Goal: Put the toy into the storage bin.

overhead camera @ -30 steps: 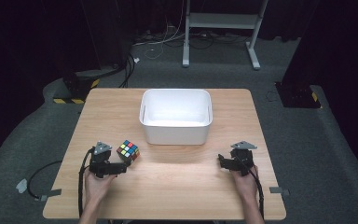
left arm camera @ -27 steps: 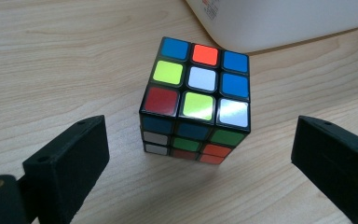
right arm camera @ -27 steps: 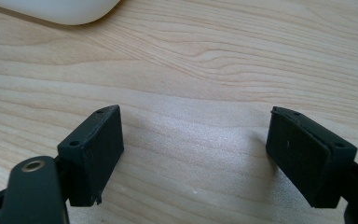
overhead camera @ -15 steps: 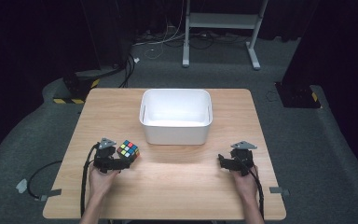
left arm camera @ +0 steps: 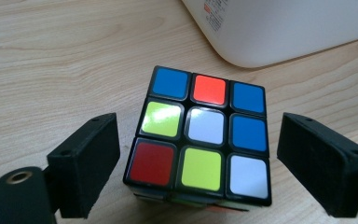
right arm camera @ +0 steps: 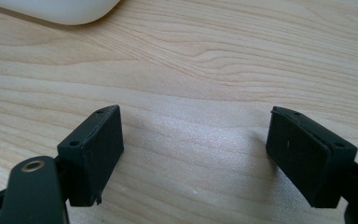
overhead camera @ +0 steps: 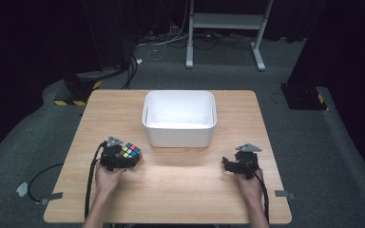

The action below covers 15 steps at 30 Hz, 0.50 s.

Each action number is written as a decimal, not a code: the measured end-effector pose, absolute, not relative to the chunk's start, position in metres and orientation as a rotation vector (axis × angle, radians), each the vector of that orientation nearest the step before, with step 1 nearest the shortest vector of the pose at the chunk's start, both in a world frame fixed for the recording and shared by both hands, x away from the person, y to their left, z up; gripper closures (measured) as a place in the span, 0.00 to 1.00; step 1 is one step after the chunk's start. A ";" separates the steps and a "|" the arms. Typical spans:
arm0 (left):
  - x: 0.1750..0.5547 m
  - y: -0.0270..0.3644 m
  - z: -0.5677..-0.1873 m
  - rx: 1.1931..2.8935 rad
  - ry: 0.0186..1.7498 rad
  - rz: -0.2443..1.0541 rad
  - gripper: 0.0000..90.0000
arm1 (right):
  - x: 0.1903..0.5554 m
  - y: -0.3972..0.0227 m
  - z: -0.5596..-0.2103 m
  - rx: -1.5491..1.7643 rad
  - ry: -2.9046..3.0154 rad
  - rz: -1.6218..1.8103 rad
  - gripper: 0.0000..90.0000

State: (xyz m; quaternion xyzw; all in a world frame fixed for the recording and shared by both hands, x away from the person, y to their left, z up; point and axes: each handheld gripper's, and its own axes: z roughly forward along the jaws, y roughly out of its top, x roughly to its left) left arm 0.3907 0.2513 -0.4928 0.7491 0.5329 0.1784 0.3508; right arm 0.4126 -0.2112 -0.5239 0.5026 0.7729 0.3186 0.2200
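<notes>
Closing your left gripper (left arm camera: 196,163) around the cube (left arm camera: 200,140), low in frame, pads not yet touching; lifting into the bin (overhead camera: 179,118) remains.

Puzzle cube (left arm camera: 200,135), 3x3, black frame with coloured stickers, scrambled. Sits flat on the wood table (overhead camera: 180,190), upright, not tilted. Top face in the left gripper view: far row blue, red, blue; middle row lime-yellow, white, blue; near row dark red, lime-yellow, white. In the high view the cube (overhead camera: 131,150) is on the person's left half of the table, near the front-left corner of the white bin (overhead camera: 179,132), apart from it. It lies between the left gripper (left arm camera: 193,163) pads, a narrow gap showing each side.
</notes>
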 end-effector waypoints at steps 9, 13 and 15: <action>0.399 0.247 -0.500 1.954 1.387 0.459 0.19 | 0.413 -0.211 -0.524 1.392 2.138 0.882 0.21; 0.400 0.246 -0.501 1.955 1.381 0.472 0.21 | 0.413 -0.211 -0.524 1.392 2.137 0.882 0.21; 0.401 0.245 -0.502 1.955 1.386 0.476 0.22 | 0.413 -0.211 -0.524 1.392 2.138 0.882 0.21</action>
